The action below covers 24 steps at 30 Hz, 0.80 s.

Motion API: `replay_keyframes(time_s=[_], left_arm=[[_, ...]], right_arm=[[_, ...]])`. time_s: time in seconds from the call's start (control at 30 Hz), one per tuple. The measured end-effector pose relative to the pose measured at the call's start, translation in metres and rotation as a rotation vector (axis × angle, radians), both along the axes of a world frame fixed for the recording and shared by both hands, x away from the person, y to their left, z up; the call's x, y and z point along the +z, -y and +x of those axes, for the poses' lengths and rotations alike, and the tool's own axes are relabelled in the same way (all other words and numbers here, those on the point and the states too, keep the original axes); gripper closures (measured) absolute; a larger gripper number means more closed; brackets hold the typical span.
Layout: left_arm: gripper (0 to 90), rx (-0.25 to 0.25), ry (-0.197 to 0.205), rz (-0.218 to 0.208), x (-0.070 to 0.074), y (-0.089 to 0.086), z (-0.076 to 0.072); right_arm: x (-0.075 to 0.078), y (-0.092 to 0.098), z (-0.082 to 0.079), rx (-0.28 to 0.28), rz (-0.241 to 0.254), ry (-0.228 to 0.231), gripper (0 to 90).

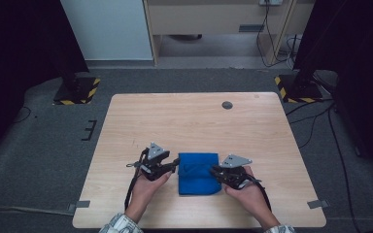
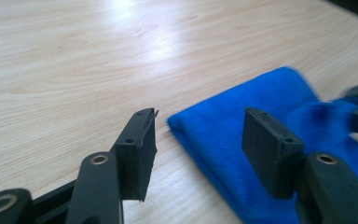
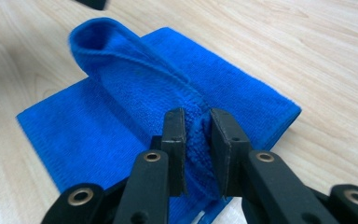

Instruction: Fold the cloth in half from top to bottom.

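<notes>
One blue towel [image 1: 198, 173], two tools.

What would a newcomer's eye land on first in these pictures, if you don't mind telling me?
First the blue cloth, folded on the near middle of the pale wooden table, between the two hand-held grippers. The right gripper pinches a raised fold of it. The left gripper stands open at the cloth's edge, nothing pressed between its pads.

Blue terry cloth [image 1: 198, 173], folded into a rectangle, lies flat on the counter [image 1: 194, 116]; one top fold stands raised in a ridge.
</notes>
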<state>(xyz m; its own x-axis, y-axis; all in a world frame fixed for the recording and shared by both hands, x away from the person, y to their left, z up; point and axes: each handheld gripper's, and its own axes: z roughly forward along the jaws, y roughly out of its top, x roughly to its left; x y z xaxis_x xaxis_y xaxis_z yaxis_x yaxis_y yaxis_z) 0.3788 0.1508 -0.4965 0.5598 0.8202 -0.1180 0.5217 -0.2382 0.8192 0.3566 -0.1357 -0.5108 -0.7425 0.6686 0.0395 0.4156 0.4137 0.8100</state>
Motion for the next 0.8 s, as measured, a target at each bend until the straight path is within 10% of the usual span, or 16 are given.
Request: replay_keyframes(time_s=[0.4, 0.8], left_arm=[[43.4, -0.064, -0.014, 0.057, -0.013, 0.009, -0.018], [30.4, -0.067, -0.004, 0.072, -0.009, 0.003, -0.023]], right_arm=[[0.019, 0.003, -0.014, -0.014, 0.06, -0.008, 43.4], [0.01, 0.001, 0.002, -0.108, 0.018, -0.008, 22.9]])
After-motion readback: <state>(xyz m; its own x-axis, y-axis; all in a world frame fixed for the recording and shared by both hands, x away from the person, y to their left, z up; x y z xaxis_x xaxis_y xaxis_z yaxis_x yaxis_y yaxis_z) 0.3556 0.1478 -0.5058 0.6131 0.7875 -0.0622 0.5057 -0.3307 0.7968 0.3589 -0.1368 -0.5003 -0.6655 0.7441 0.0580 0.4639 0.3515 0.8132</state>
